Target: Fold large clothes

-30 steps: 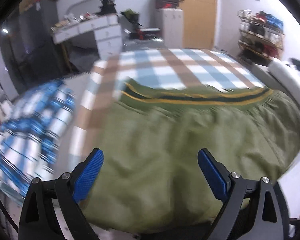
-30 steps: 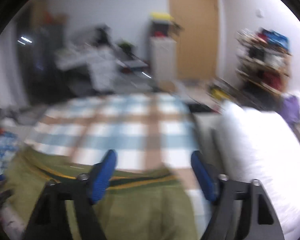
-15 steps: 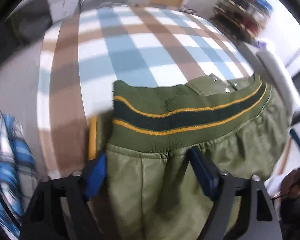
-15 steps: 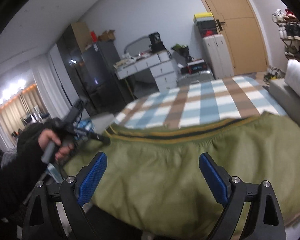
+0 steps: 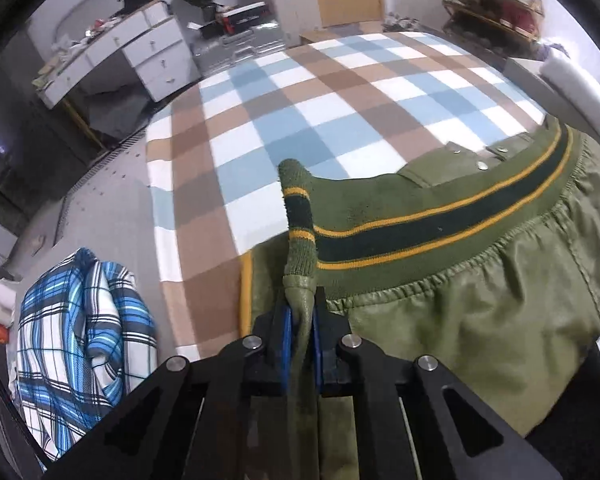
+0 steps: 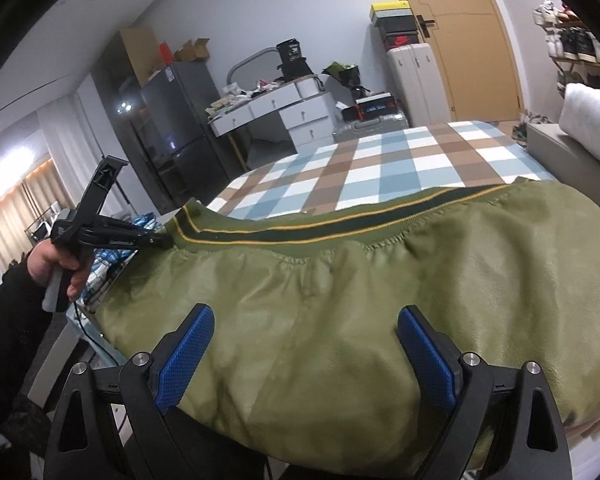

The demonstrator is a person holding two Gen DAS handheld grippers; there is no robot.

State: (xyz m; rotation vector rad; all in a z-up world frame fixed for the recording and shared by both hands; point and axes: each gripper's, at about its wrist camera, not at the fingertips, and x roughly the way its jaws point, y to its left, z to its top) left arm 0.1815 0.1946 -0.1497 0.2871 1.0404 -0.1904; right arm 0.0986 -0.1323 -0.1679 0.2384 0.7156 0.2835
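Note:
An olive green jacket (image 5: 480,320) with a dark green and yellow striped knit hem (image 5: 420,228) lies spread on a checked bed (image 5: 320,92). My left gripper (image 5: 300,332) is shut on the jacket's left hem corner, which stands up pinched between the blue pads. In the right wrist view the jacket (image 6: 380,280) fills the foreground, and the left gripper (image 6: 156,242) shows holding the hem corner at left. My right gripper (image 6: 306,356) is open and empty just above the jacket's near part.
A blue and white plaid shirt (image 5: 80,336) lies bunched at the bed's left side. A white pillow (image 6: 592,120) lies at the right. A white desk (image 6: 276,108), a dark fridge (image 6: 172,128), suitcases (image 6: 408,68) and a door (image 6: 468,32) stand beyond the bed.
My left gripper has closed on the jacket's hem corner and lifted it. My right gripper has stayed open over the jacket's near part.

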